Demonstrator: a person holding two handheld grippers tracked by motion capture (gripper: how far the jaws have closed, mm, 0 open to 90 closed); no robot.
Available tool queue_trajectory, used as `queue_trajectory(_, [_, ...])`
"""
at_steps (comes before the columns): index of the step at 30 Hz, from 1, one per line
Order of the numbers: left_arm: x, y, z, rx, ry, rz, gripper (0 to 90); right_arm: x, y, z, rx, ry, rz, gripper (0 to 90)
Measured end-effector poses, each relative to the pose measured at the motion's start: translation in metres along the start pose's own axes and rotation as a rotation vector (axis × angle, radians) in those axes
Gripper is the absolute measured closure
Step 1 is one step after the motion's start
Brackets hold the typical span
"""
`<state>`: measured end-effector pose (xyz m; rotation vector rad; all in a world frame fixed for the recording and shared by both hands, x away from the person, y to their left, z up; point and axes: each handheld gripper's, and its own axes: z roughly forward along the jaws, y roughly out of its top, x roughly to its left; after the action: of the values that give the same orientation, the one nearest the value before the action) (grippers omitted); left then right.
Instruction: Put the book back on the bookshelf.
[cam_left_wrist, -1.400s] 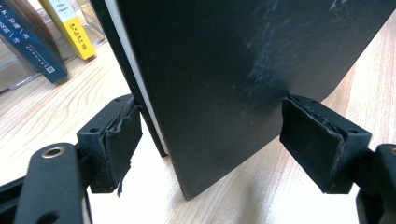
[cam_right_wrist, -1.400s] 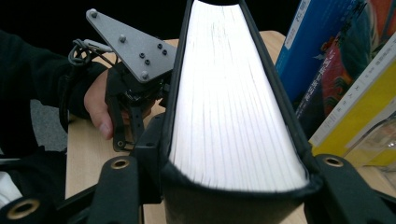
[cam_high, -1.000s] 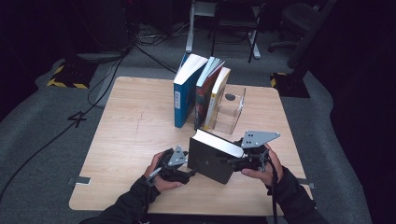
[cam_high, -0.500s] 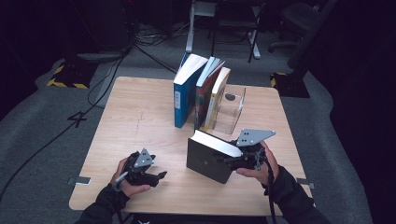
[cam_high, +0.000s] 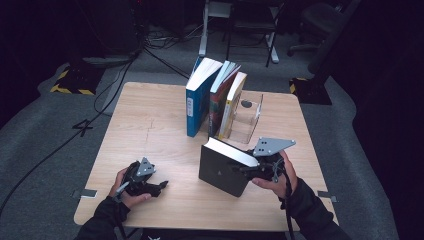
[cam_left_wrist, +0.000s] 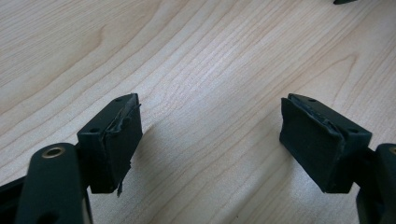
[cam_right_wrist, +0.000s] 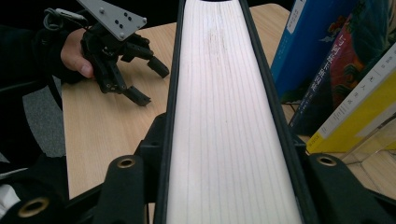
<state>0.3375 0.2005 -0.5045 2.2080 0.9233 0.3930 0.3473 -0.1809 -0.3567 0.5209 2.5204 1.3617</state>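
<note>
A black book (cam_high: 222, 170) stands on its edge on the wooden table (cam_high: 150, 125), page block up. My right gripper (cam_high: 246, 169) is shut on its right end. The right gripper view has the pale pages (cam_right_wrist: 224, 116) running between the jaws of the right gripper (cam_right_wrist: 229, 140), which have just been closing on the covers. My left gripper (cam_high: 159, 186) lies low on the table at the front left, apart from the book and open. The left gripper view shows bare wood between the jaws of the left gripper (cam_left_wrist: 210, 135), which have just opened slightly further.
Behind the black book three books lean together: a blue book (cam_high: 197, 102), a colourful book (cam_high: 220, 100) and a yellow-and-white book (cam_high: 232, 107), against a clear stand (cam_high: 250, 117). The right gripper view shows the blue book (cam_right_wrist: 317, 37) close on the right and the left gripper (cam_right_wrist: 140, 79) at the far left.
My left gripper has drawn away to the left from the black book's left side and now rests apart from it. The right gripper has stayed on the book.
</note>
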Motion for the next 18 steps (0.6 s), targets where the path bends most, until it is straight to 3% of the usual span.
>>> queue_trajectory(7, [0.002,0.0,0.001,0.009,-0.021,-0.008,20.7,-0.005,0.0,-0.003,-0.007,-0.016,0.031,52.8])
queue_trajectory(10, [0.002,0.0,0.001,0.01,-0.022,-0.008,20.7,-0.009,-0.002,-0.007,-0.026,-0.064,0.054,53.0])
queue_trajectory(18, [0.002,0.001,0.001,0.008,-0.022,-0.01,20.7,-0.028,-0.003,-0.024,-0.012,-0.182,0.069,53.3])
